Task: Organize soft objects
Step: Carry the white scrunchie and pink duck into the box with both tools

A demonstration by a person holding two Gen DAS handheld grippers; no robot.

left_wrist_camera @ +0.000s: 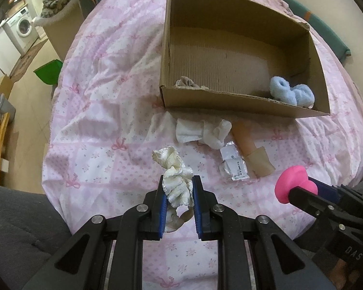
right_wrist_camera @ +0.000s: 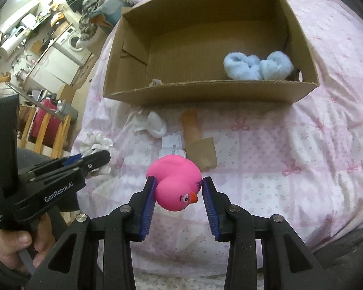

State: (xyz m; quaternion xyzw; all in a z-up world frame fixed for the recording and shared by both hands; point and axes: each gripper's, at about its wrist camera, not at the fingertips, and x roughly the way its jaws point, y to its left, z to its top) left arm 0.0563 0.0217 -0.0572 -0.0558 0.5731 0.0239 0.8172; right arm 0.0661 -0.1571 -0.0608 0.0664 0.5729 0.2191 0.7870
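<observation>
Left wrist view: the left gripper (left_wrist_camera: 177, 188), at the bottom centre, has its two blue-padded fingers (left_wrist_camera: 162, 205) closed partway, clamped on a cream frilly cloth (left_wrist_camera: 175, 181). The cloth bulges above the fingertips and hangs down between them. Beyond it, on the pink bedspread (left_wrist_camera: 104, 111), lie a white folded cloth (left_wrist_camera: 200, 131), a crumpled paper label (left_wrist_camera: 233, 164) and a tan stocking-like piece (left_wrist_camera: 250, 147). In the upper half sits an open cardboard box (left_wrist_camera: 242, 101) holding pale blue fluffy booties (left_wrist_camera: 291, 91) at its lower right corner and a small beige scrap (left_wrist_camera: 186, 82) at its lower left, half hidden by the box wall. At the right edge the right gripper (left_wrist_camera: 302, 191) enters, gripping a pink rubber duck (left_wrist_camera: 294, 182), seen only in part.

Right wrist view: the right gripper (right_wrist_camera: 177, 188) at bottom centre has its fingers wider apart, pressed against both sides of the pink rubber duck (right_wrist_camera: 177, 183), which lies tilted with its beak toward the right finger. The left gripper (right_wrist_camera: 89, 162) shows at lower left, its tips hidden by its own body, with the cream frilly cloth (right_wrist_camera: 96, 143) poking out. The cardboard box (right_wrist_camera: 205, 91) fills the upper centre, with the booties (right_wrist_camera: 256, 66) inside at right.
</observation>
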